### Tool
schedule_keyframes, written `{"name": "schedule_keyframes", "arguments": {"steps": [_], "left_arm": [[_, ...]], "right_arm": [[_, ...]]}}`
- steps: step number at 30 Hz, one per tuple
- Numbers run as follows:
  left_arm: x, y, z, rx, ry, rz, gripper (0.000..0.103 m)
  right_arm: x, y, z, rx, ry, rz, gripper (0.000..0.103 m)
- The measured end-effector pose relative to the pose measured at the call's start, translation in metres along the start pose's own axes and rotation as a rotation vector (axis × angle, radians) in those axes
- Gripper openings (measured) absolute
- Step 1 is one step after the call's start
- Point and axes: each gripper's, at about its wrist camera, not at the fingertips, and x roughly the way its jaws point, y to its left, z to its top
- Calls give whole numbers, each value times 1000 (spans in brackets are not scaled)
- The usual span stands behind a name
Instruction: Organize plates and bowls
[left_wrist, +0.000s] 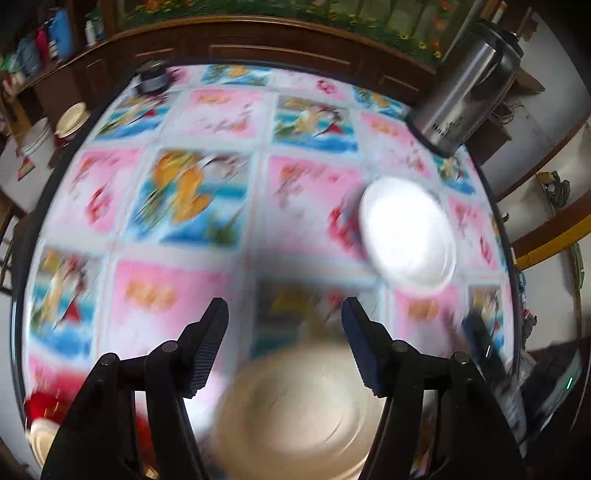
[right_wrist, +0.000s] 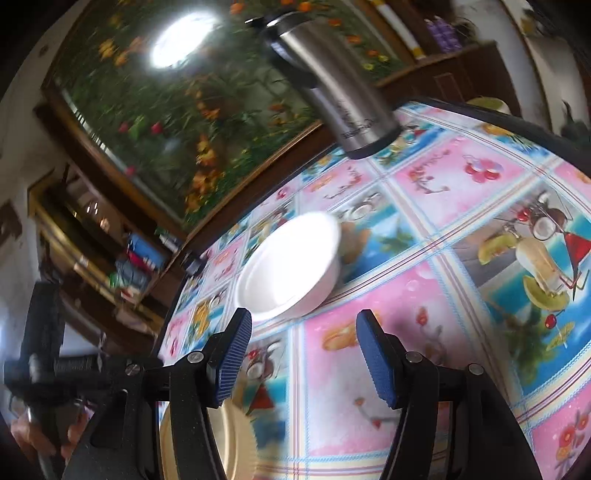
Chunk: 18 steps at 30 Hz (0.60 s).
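Cream-coloured shallow plate lay blurred directly under my left gripper, whose jaws stood apart, holding nothing. Risk noted: closing while moving could clip the rim and skid the plate across the glossy patterned tablecloth. Round white glazed bowl sat upright ahead of my right gripper, likewise parted and empty.

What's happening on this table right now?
A person is sorting dishes with a hand-held gripper in each hand. The left hand-held gripper is open over a cream plate, gripping nothing. The right hand-held gripper is open too, pointing toward a white bowl on the patterned tablecloth. A steel kettle stands at the far edge.
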Motion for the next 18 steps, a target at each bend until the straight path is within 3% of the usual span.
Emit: {"name": "schedule_keyframes", "arguments": {"steps": [6, 10, 15, 16, 18], "left_arm": [[54, -30, 49, -29, 19, -29, 63], [70, -43, 52, -32, 39, -47, 63], [88, -57, 42, 38, 84, 16, 63], [88, -59, 40, 48, 85, 20, 59], [85, -63, 34, 76, 87, 23, 41]], "right_arm": [[13, -19, 6, 81, 30, -2, 62], [12, -23, 8, 109, 24, 7, 62], [13, -22, 13, 105, 18, 13, 62], [13, -22, 14, 104, 16, 12, 62], [13, -24, 16, 107, 10, 1, 62]]}}
